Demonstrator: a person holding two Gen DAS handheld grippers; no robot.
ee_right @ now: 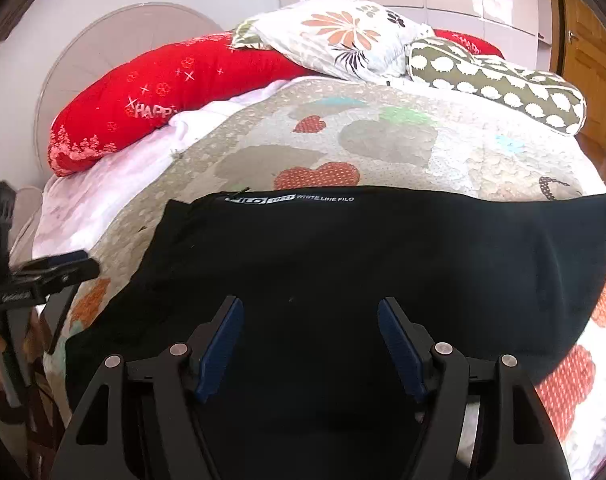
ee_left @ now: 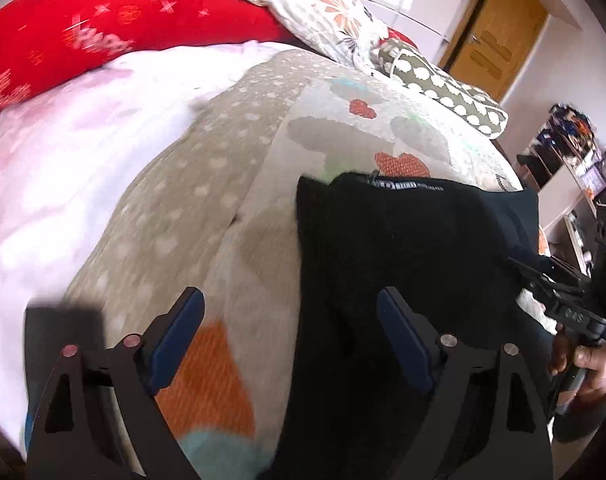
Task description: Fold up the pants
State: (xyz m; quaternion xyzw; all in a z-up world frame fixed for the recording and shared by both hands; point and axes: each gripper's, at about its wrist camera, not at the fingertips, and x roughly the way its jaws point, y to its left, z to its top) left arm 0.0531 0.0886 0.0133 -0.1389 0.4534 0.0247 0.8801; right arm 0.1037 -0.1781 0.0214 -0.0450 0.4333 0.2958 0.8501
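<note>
Black pants (ee_right: 363, 264) lie folded flat on the patterned bedspread (ee_right: 383, 140), a white brand print along their far edge. My right gripper (ee_right: 311, 344) hovers over their near part, open, blue pads apart with only cloth beneath. My left gripper (ee_left: 291, 336) is open too, straddling the left edge of the pants (ee_left: 403, 248): one pad over the bedspread (ee_left: 207, 184), the other over black cloth. In the left wrist view the right gripper's body (ee_left: 575, 300) and a hand (ee_left: 583, 364) sit at the right edge. The left gripper (ee_right: 55, 268) shows at the left in the right wrist view.
A red bolster (ee_right: 163, 92), a floral pillow (ee_right: 343, 36) and a spotted bolster (ee_right: 495, 80) line the head of the bed. A white sheet (ee_left: 63, 168) lies on the left. A wooden door (ee_left: 499, 36) and cluttered shelves (ee_left: 571, 152) stand to the right.
</note>
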